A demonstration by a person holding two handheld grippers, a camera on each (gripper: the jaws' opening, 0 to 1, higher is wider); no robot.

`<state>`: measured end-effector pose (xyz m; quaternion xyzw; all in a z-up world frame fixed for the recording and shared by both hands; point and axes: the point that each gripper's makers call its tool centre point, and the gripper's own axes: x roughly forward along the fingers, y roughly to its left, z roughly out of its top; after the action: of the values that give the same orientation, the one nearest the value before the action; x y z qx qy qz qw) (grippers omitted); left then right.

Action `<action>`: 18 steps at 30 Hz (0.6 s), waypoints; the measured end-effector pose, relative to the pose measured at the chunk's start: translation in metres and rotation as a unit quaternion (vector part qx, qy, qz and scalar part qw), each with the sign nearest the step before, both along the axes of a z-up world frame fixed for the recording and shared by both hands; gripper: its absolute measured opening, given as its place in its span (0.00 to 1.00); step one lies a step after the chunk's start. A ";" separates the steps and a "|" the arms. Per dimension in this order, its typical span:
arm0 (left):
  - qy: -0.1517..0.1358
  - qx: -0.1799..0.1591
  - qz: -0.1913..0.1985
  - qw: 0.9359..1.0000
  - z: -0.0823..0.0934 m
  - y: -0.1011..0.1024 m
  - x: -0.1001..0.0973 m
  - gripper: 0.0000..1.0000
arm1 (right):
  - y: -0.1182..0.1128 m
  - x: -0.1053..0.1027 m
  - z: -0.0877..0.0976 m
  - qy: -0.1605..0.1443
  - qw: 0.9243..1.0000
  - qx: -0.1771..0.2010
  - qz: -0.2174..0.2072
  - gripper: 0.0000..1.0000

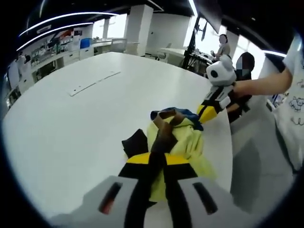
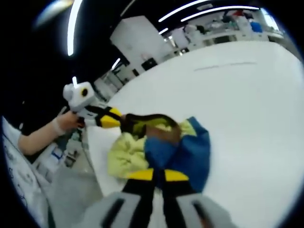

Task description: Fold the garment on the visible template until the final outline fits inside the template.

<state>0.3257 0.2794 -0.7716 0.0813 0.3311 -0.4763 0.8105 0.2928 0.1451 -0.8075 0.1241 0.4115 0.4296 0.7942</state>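
Over the white table (image 1: 71,123), your left gripper (image 1: 159,147) and right gripper (image 2: 159,164) each pinch the soft, crumpled yellow-and-blue garment (image 2: 161,147), bunched between them.

I counted one garment (image 1: 183,140), a bunched piece in yellow, blue and brown, and it lay on one white table (image 1: 71,128). Two grippers were mine: the left gripper (image 1: 159,142) and the right gripper (image 2: 159,161), each with two jaws. One hand (image 2: 71,121) of mine showed at a gripper's grip. Two people stood far behind the table.
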 end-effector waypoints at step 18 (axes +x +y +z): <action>0.007 0.005 -0.005 1.000 -0.003 -0.011 0.002 0.00 | -0.020 0.007 0.004 -0.018 1.000 -0.012 -0.017 0.00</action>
<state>0.3272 0.2680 -0.7746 0.0836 0.3386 -0.4789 0.8056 0.2998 0.1249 -0.8031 0.1137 0.3999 0.4129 0.8104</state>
